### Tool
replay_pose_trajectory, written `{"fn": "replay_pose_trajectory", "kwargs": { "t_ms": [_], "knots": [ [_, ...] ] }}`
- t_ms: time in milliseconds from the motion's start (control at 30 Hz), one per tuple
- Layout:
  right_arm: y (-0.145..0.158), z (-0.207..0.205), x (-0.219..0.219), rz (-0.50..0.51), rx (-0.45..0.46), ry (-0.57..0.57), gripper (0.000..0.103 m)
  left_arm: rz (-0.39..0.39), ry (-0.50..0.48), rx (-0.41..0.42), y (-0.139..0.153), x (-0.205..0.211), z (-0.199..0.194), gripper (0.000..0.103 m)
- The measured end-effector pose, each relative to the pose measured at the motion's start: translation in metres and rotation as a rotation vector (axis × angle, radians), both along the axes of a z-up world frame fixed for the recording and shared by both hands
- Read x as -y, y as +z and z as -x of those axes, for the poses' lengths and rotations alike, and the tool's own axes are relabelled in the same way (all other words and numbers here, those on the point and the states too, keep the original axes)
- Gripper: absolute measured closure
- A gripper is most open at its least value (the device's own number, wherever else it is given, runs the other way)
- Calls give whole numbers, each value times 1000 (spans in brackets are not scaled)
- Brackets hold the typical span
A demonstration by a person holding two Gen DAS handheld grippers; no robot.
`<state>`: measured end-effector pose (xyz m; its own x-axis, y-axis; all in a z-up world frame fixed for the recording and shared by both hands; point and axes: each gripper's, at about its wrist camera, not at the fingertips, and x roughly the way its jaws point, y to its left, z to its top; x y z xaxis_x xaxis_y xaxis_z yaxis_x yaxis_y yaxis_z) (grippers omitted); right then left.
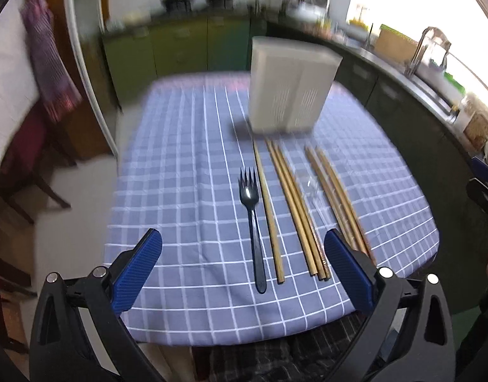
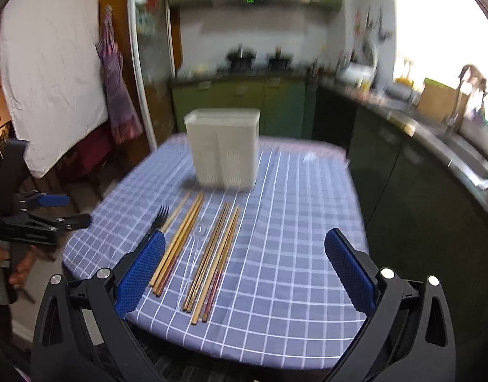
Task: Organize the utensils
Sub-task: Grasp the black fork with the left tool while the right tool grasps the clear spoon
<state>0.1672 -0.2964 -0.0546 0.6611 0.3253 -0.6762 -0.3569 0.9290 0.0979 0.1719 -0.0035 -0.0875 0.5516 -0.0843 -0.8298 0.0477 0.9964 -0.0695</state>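
A black plastic fork (image 1: 252,219) lies on the blue checked tablecloth (image 1: 180,191), prongs away from me. Several wooden chopsticks (image 1: 294,210) lie beside it to the right, with a clear plastic utensil (image 1: 314,191) among them. A white slotted utensil holder (image 1: 291,86) stands behind them. My left gripper (image 1: 244,254) is open and empty above the near table edge, fork between its fingers' line. In the right wrist view the holder (image 2: 224,146), chopsticks (image 2: 212,254) and fork (image 2: 158,219) show. My right gripper (image 2: 245,254) is open and empty over the near edge.
Kitchen counters with a sink (image 2: 466,156) run along the right. Green cabinets and a stove (image 2: 244,57) stand behind the table. A chair (image 1: 27,165) and a hanging cloth (image 1: 49,63) are at the left. The left gripper shows in the right wrist view (image 2: 53,210).
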Motion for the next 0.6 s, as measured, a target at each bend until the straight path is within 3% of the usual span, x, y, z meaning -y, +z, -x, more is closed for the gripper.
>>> {"fn": "replay_pose_trajectory", "kwargs": {
  "t_ms": [133,200,333,433,600],
  "knots": [
    [-22,-42,-11,-21,-173,41,5,2,6,-130,-31,6,-40,9],
    [-31,-55,-16,-19,-219,52,9,-10,-1,-180,-41,9,-51,29],
    [-49,-76,-24,-42,-322,77,24,1,14,-265,-61,9,-71,42],
    [-55,-82,-33,-23,-340,102,35,-6,19,-289,-69,11,-77,49],
    [-57,-84,-52,29,-337,128,48,-16,13,-326,-79,19,-90,70]
  ]
}}
